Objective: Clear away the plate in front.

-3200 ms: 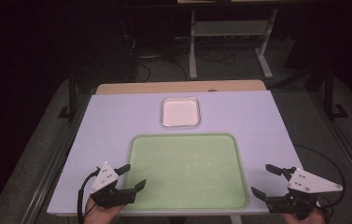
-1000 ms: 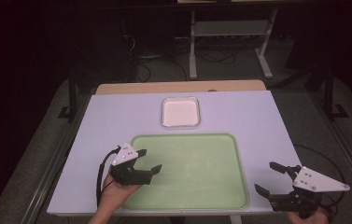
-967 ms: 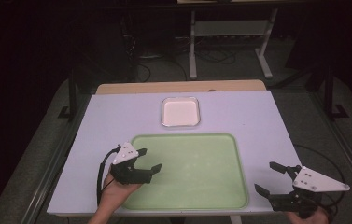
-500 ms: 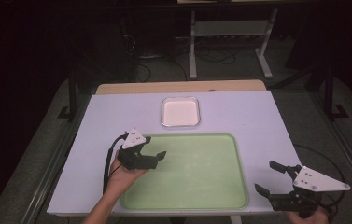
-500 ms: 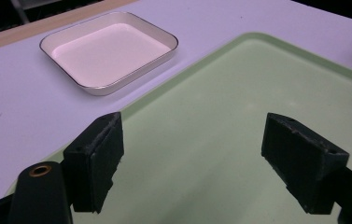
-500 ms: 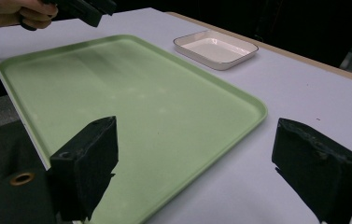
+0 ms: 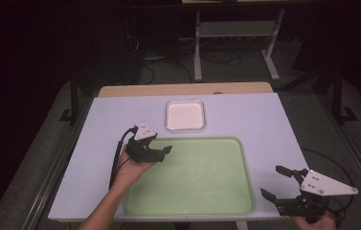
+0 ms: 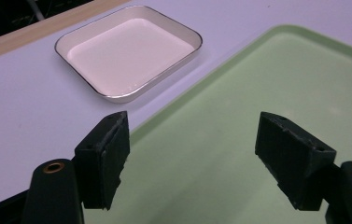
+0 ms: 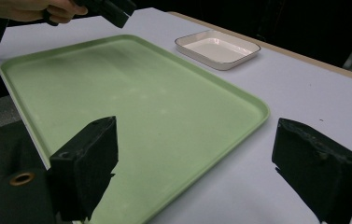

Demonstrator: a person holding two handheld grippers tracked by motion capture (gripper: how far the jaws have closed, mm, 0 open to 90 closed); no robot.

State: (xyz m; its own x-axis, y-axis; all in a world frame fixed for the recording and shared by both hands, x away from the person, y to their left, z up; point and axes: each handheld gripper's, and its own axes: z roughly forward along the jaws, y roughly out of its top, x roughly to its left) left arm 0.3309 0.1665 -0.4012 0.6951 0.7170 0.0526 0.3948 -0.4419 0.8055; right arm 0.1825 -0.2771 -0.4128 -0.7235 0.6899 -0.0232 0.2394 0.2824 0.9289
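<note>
Reaching with left gripper [image 7: 157, 152], jaws spread, empty, toward white dish [image 7: 185, 115] (likely target). Right gripper [image 7: 279, 184] spread, idle beside green tray [image 7: 245, 167]. Next: straddle the rim.

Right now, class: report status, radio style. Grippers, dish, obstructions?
Left gripper open, empty, above tray's near-left corner, pointing at the dish. Right gripper open, empty, off tray's right edge. Dish empty, on table beyond tray. Nothing in the way.

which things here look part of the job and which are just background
Likely in the job: left tongs, open, over the green tray; white dish; right tongs, open.

Just about: metal stand, floor cables.
</note>
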